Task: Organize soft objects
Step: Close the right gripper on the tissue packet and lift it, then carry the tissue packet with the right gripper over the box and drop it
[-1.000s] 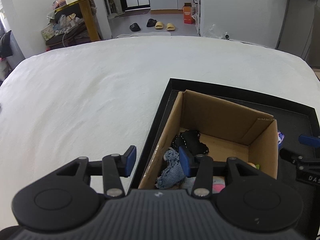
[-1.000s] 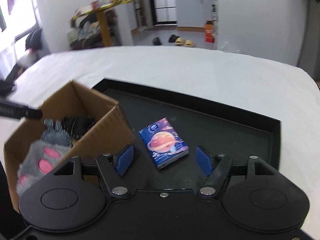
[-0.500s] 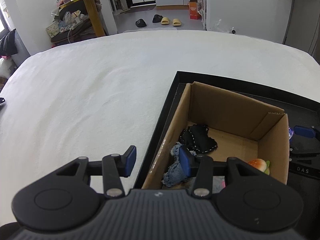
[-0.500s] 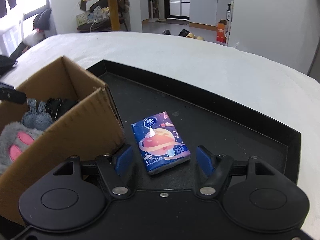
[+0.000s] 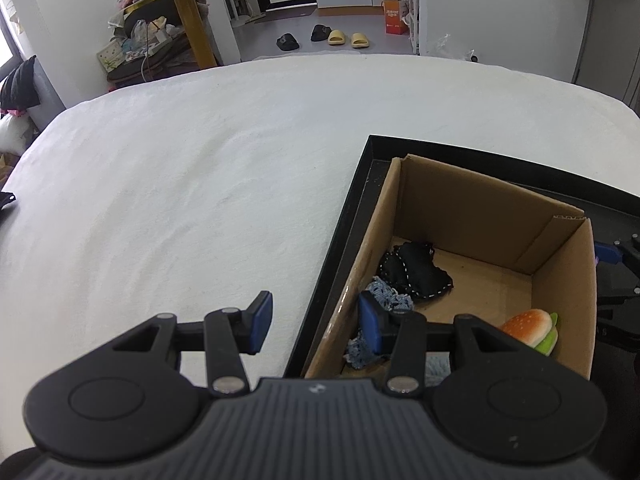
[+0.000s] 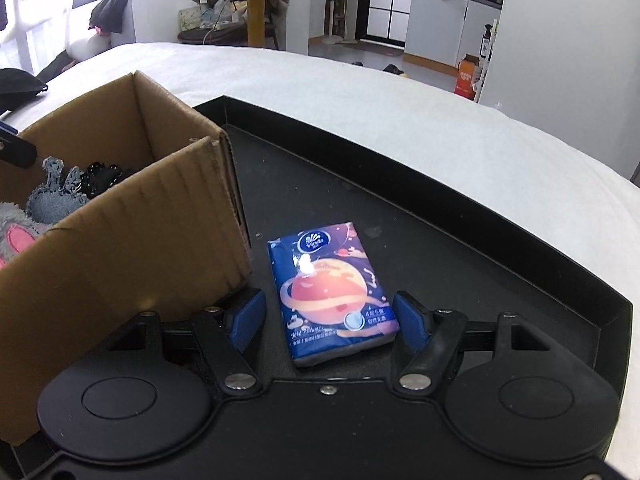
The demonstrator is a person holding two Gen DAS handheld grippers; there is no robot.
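A blue tissue pack (image 6: pixel 332 292) with a planet print lies flat on the black tray (image 6: pixel 440 200), right of the cardboard box (image 6: pixel 120 220). My right gripper (image 6: pixel 328 320) hangs low over it with a finger on each side; its jaws are closing and the pads do not press on the pack. In the box (image 5: pixel 480 208) lie a black fabric piece (image 5: pixel 416 270), a denim item (image 5: pixel 386 292), a burger toy (image 5: pixel 532 330) and a grey plush paw (image 6: pixel 12 236). My left gripper (image 5: pixel 316 324) is open astride the box's left wall, holding nothing.
The tray rim (image 5: pixel 500 152) sits on a wide white bed (image 5: pixel 200 180). Beyond the bed are a yellow table (image 5: pixel 192 20) with clutter, slippers (image 5: pixel 344 38) on the floor and an orange carton (image 6: pixel 466 76).
The right gripper has sunk and rolled, and the tissue pack has come in between its fingers, which stand a little narrower. The left gripper has barely shifted; the burger toy has come into view.
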